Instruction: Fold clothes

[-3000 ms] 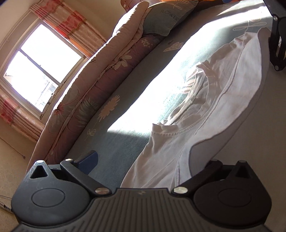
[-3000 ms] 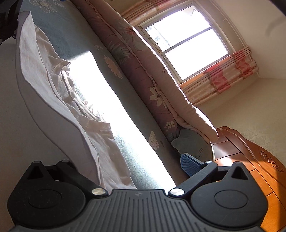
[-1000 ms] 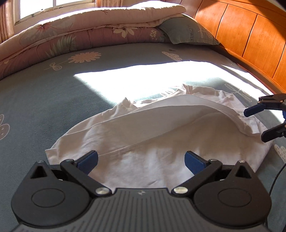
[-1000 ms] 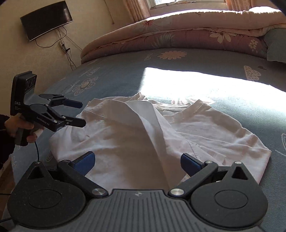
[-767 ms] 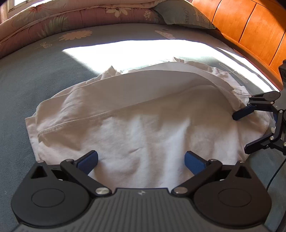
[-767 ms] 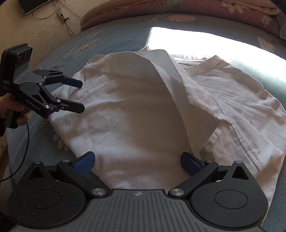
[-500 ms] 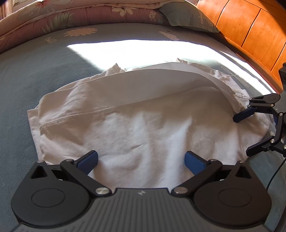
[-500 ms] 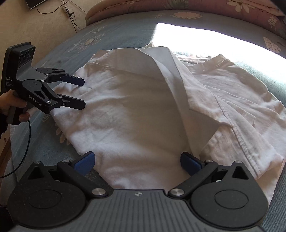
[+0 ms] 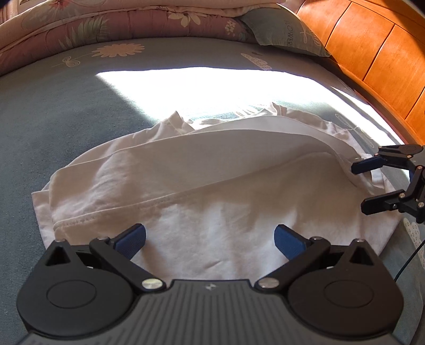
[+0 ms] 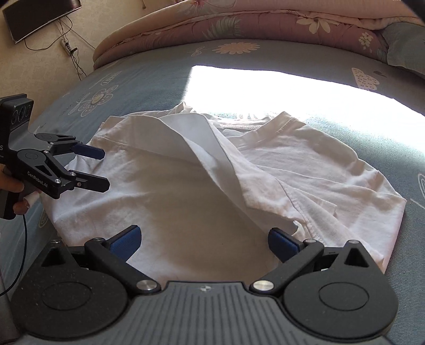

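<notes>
The left gripper (image 9: 209, 237) has its jaws spread wide, with nothing between them; the white shirt (image 9: 212, 185) lies just past the blue pads and fills the gap from 10 to 2 o'clock in the left wrist view. The right gripper (image 10: 203, 238) is likewise spread and empty, and the same shirt (image 10: 172, 191) sits between and beyond its pads, running up toward 12 o'clock. Whether either pair of pads touches the cloth cannot be told.

In the left wrist view the right gripper (image 9: 368, 185) shows at 3 o'clock, jaws apart over the shirt's right edge. In the right wrist view the left gripper (image 10: 102, 168) shows at 9 o'clock, jaws apart at the shirt's left edge, held by a hand (image 10: 16, 196) at the frame's border.

There is one shirt, partly folded: a broad flap is laid across it with a stitched hem (image 9: 119, 209) running toward 9 o'clock in the left view, and a raised crease (image 10: 212, 159) runs down the middle in the right view. There are two grippers.

The shirt rests on a bed (image 9: 66, 111) covered in a blue sheet with pale flower prints, and a bright patch of sunlight (image 9: 212, 87) falls beyond the shirt at 12 o'clock. A rolled pink floral quilt (image 10: 239, 24) lies along the far edge, with one grey-green pillow (image 9: 287, 34) at 1 o'clock beside an orange wooden headboard (image 9: 372, 53). A dark screen (image 10: 39, 18) hangs on the beige wall at 10 o'clock, cables trailing below it.
</notes>
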{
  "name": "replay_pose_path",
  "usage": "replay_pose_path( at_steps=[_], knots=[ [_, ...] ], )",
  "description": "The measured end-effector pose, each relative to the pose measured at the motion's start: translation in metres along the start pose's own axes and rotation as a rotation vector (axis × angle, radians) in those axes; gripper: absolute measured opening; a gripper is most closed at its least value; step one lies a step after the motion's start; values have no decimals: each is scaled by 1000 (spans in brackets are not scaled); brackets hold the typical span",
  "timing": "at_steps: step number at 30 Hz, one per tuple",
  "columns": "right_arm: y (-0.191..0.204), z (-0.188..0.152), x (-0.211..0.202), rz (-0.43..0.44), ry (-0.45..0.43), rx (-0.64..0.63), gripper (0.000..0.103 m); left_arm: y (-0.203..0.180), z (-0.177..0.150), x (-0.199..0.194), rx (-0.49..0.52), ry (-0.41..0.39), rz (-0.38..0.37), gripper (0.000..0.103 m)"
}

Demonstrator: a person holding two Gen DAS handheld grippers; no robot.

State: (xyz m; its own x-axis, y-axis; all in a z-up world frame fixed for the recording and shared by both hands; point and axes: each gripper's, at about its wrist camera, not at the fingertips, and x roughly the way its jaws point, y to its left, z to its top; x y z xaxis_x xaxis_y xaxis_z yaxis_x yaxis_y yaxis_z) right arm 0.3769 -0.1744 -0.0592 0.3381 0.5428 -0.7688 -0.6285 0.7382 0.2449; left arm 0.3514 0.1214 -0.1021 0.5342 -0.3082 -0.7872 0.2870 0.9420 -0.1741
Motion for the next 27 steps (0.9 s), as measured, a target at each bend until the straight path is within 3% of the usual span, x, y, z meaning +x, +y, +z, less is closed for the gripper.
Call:
replay_pose_path(
  at_steps=[3, 7, 10, 15, 19, 21, 23, 25, 27],
  knots=[
    [-14, 16, 5, -35, -20, 29, 103, 12, 16, 10, -5, -22, 43, 102],
    [-28, 36, 13, -84, -68, 49, 103, 25, 35, 12, -39, -63, 177, 102],
    [-28, 44, 4, -48, -102, 69, 103, 25, 35, 0, -73, -97, 96, 102],
    [-10, 30, -34, 17, -165, -13, 103, -2, 9, -15, 39, -55, 55, 102],
    [2, 9, -54, 163, -99, -48, 103, -15, -19, -25, 94, -17, 14, 102],
    [6, -7, -53, 233, -13, -75, 103, -17, -27, -26, 105, 4, 18, 102],
    [7, -17, -40, 197, 82, -101, 103, -16, -30, -26, 103, 13, 24, 102],
    [2, -23, -23, 100, 147, -110, 103, -13, -30, -25, 88, 15, 26, 102],
    [-9, -17, -23, 82, 90, -95, 103, -10, -29, -26, 72, 13, 29, 102]
  ],
)
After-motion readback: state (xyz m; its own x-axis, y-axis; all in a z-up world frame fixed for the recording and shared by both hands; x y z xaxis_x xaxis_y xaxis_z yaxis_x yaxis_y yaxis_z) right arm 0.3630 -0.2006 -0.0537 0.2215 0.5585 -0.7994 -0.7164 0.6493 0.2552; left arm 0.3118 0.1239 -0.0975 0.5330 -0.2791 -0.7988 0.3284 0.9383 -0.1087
